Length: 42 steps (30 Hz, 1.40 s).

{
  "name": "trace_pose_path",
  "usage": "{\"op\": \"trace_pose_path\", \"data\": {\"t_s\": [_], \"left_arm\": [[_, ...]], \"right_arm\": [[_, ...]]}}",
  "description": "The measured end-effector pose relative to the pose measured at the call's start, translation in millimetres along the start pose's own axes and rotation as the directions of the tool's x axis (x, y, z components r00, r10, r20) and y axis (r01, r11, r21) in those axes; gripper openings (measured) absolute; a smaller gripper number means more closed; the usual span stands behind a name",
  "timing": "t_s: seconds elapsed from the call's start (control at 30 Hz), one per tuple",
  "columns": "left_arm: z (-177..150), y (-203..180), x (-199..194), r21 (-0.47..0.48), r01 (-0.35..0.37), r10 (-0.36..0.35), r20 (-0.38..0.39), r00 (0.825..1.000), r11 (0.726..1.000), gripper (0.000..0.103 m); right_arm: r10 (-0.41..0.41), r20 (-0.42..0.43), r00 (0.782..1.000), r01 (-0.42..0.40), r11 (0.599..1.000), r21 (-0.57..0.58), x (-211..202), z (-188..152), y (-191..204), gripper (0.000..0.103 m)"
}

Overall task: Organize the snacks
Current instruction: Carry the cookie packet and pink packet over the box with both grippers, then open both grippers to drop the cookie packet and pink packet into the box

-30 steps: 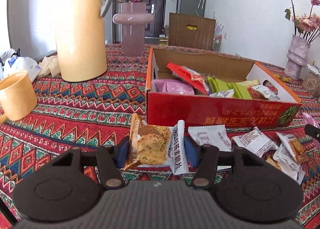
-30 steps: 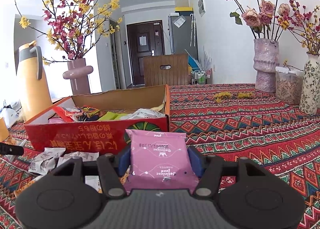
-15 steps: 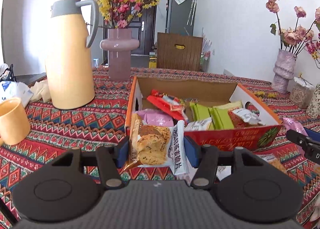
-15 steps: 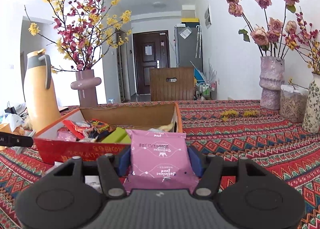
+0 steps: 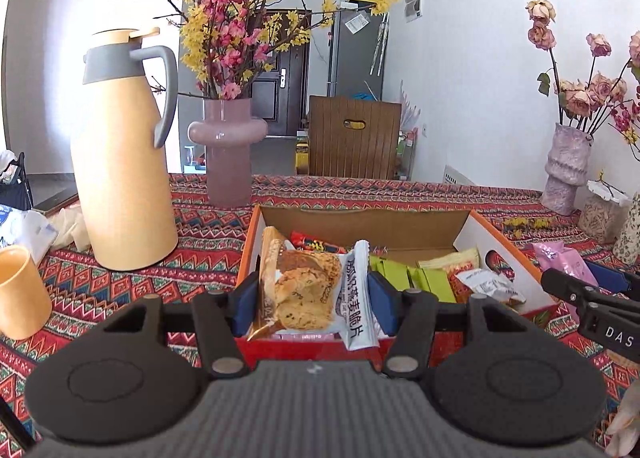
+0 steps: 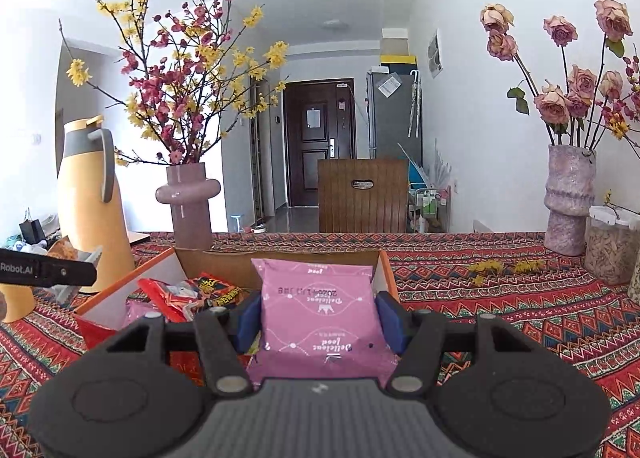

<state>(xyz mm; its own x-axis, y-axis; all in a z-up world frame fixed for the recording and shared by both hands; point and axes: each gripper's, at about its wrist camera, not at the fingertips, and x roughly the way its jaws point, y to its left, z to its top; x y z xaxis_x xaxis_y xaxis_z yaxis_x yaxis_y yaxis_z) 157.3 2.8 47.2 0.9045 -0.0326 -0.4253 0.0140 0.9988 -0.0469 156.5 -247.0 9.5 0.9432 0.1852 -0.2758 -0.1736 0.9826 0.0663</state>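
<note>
My left gripper [image 5: 314, 298] is shut on a clear cracker packet [image 5: 308, 290] with a white printed end, held upright above the near wall of the red cardboard box [image 5: 508, 258]. The box holds several snacks: green packets [image 5: 404, 272], a red packet [image 5: 316, 244] and a white one [image 5: 490, 286]. My right gripper [image 6: 320, 316] is shut on a pink snack packet [image 6: 320, 306], held over the near right corner of the same box [image 6: 386, 270]. At the right edge of the left wrist view the right gripper [image 5: 592, 294] shows beside the box with its pink packet [image 5: 560, 258].
A tall yellow thermos jug [image 5: 120, 162] and a pink vase [image 5: 228, 150] with flowering branches stand left of and behind the box. A yellow cup [image 5: 18, 294] sits at far left. Another vase [image 6: 568, 198] and a jar [image 6: 610, 246] stand at the right on the patterned tablecloth [image 6: 500, 298].
Both grippers have risen and come forward with their packets, from in front of the box's red side to above its near edge. The loose packets on the cloth have dropped out of sight.
</note>
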Motion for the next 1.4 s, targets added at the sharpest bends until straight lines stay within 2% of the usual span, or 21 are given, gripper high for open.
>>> {"op": "trace_pose_path", "data": {"t_s": [0.5,0.73,0.97,1.03,1.17,1.2,1.27,1.3,1.37,1.4], "left_arm": [[19.8,-4.3,44.9,-0.018,-0.021,0.021,0.011,1.0,1.0,0.058],[12.2,-6.1,67.8,-0.026,-0.065,0.065,0.017,0.998,0.998,0.058],[4.5,-4.3,79.8,-0.019,-0.063,0.063,0.009,0.998,0.998,0.058],[3.0,-3.0,80.5,-0.024,-0.052,0.053,0.009,0.999,0.998,0.062],[1.3,-1.9,71.9,-0.033,-0.049,0.05,0.049,0.998,0.998,0.085],[1.3,-2.3,69.4,-0.032,-0.052,0.054,0.062,0.997,0.998,0.087],[1.2,-2.7,65.8,-0.035,-0.061,0.064,0.081,0.995,0.998,0.103],[1.0,-2.4,64.0,-0.038,-0.064,0.067,0.091,0.994,0.997,0.103],[1.0,-2.1,61.7,-0.04,-0.059,0.063,0.099,0.993,0.997,0.103],[1.1,-2.0,61.3,-0.041,-0.058,0.061,0.099,0.993,0.998,0.103]], "right_arm": [[0.002,-0.019,1.0,-0.002,0.999,-0.042,55.8,21.9,15.1,0.06],[-0.012,-0.049,0.999,0.01,0.999,-0.039,71.7,17.2,14.2,0.06],[-0.003,-0.082,0.997,-0.001,0.999,-0.053,80.4,10.5,17.1,0.06],[-0.002,-0.082,0.997,-0.002,0.998,-0.056,80.4,9.5,17.8,0.06],[-0.002,-0.061,0.998,0.0,0.999,-0.039,76.0,11.0,14.4,0.06],[0.0,-0.056,0.998,-0.002,0.999,-0.034,75.0,11.2,13.6,0.063],[-0.007,-0.044,0.999,0.006,1.0,-0.024,72.7,11.5,11.0,0.08],[-0.012,-0.037,0.999,0.011,1.0,-0.02,71.5,11.3,10.1,0.09],[-0.013,-0.02,1.0,0.013,1.0,-0.006,68.3,12.4,6.8,0.093],[-0.01,-0.014,1.0,0.01,1.0,0.004,67.0,12.8,4.8,0.099]]}}
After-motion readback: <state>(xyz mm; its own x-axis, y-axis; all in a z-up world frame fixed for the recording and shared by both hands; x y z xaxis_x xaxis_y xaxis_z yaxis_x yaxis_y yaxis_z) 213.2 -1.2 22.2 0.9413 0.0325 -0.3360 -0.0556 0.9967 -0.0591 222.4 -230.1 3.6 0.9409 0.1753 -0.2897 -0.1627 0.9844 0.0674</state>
